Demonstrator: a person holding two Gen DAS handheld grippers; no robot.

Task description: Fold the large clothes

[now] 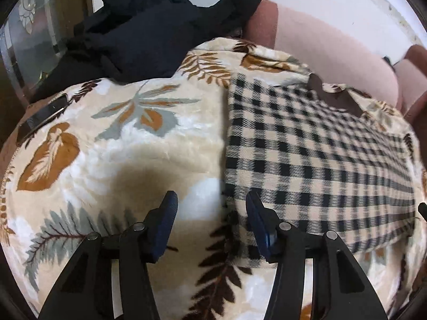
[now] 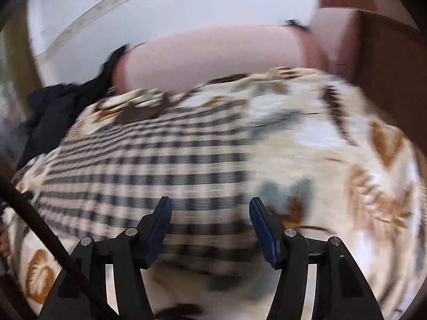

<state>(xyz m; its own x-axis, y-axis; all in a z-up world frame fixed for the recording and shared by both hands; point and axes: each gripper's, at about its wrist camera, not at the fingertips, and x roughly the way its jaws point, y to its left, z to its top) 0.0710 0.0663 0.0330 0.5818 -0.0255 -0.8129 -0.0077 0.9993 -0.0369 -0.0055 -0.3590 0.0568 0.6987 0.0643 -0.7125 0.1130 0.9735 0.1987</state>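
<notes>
A beige-and-black checkered cloth [image 1: 315, 149] lies flat on a cream blanket with a leaf print [image 1: 112, 144] that covers a sofa seat. My left gripper [image 1: 210, 204] is open at the cloth's near left corner. Its right finger [image 1: 256, 213] is over the cloth's edge and its left finger [image 1: 168, 210] is over the blanket. The right wrist view is blurred. There the checkered cloth [image 2: 149, 160] fills the left and middle, and my right gripper [image 2: 210, 209] stands open over its near right corner. No pad presses on fabric in either view.
A heap of dark navy clothing [image 1: 149, 32] lies at the back left of the seat. A flat dark device [image 1: 42, 117] rests on the blanket's left edge. The pink sofa back [image 1: 333, 53] runs behind, with a brown armrest [image 2: 387, 66] at the right. A black cord [image 2: 40, 221] crosses the lower left.
</notes>
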